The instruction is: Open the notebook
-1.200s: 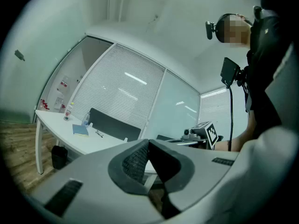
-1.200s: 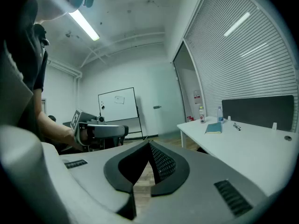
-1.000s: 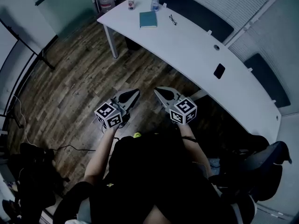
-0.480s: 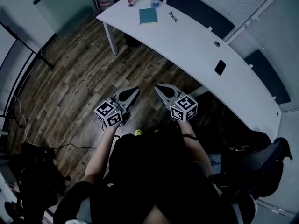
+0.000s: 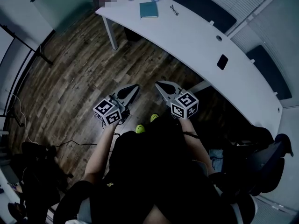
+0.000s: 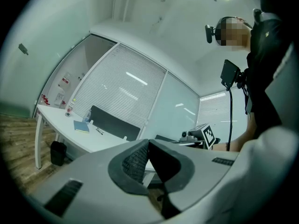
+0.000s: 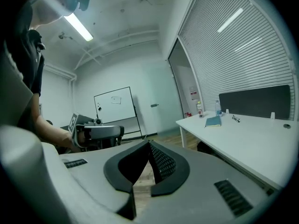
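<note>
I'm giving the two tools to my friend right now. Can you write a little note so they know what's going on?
Left tool: jaws together, nothing in them, held over the wood floor.
Right tool: jaws together, empty too, beside the left one.
The teal notebook lies closed near the far end of the white table, beside a pair of glasses, well away from both tools.
Done: nothing yet.
Left: walk up to the table, reach the notebook and lift its cover open.
</note>
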The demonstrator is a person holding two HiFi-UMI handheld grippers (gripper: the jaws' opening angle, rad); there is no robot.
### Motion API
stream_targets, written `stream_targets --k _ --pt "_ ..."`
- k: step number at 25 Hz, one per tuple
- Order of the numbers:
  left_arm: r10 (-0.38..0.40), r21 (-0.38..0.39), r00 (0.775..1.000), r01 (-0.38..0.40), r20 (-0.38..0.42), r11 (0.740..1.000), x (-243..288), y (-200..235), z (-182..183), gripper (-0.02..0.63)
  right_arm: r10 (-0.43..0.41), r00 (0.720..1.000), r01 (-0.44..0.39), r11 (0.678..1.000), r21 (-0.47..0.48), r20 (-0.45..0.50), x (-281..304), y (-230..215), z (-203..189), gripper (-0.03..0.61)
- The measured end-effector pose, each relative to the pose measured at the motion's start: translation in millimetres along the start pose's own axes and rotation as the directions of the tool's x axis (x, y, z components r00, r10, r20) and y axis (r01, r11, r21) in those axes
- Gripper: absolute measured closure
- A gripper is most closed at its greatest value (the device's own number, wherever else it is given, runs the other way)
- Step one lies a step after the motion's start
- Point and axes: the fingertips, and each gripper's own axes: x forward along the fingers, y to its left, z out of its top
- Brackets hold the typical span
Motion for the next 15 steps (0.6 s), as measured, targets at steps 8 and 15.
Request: stream_targets --k 8,15 --pt "0.025 -0.004 1.0 -0.025 0.006 1.0 7.4 20.2 4.0 0.606 0.001 1.0 -0.001 1.0 -0.005 -0.016 14.9 -21.4 1.2 0.555" --pt "0.073 0.008 0.997 -0.073 0.008 0.997 31.2 64.3 14.7 0.606 0.033 0.999 -0.034 0.999 -0.009 -0.033 46.4 -63.4 15.8 0.555"
